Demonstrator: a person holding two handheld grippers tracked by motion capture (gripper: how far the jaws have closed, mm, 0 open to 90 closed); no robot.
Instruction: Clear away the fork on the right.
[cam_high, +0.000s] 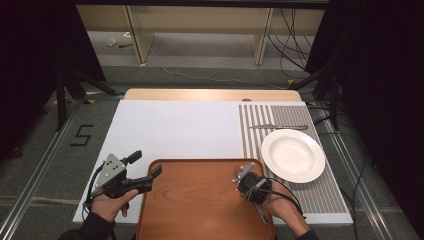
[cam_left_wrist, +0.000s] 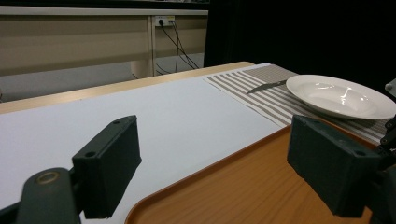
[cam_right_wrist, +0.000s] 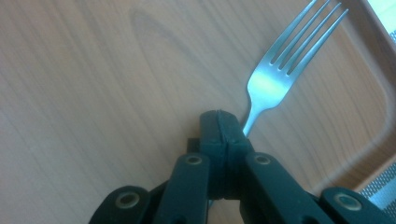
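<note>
A silver fork (cam_right_wrist: 268, 84) lies low over the wooden tray (cam_right_wrist: 93, 70), tines pointing away. My right gripper (cam_right_wrist: 219, 126) is shut on its handle just behind the head. From above, the right gripper (cam_high: 250, 187) points down over the right part of the tray (cam_high: 200, 200). My left gripper (cam_high: 145, 165) is held at the tray's left rim, open with nothing between its jaws. In the left gripper view the left gripper (cam_left_wrist: 212, 163) looks across the tray (cam_left_wrist: 243, 186) corner toward the plate (cam_left_wrist: 341, 95).
A white plate (cam_high: 293, 155) sits on a striped placemat (cam_high: 320, 195) right of the tray. A knife (cam_high: 277, 127) lies on the mat beyond the plate. A white sheet (cam_high: 175, 130) covers the table behind the tray.
</note>
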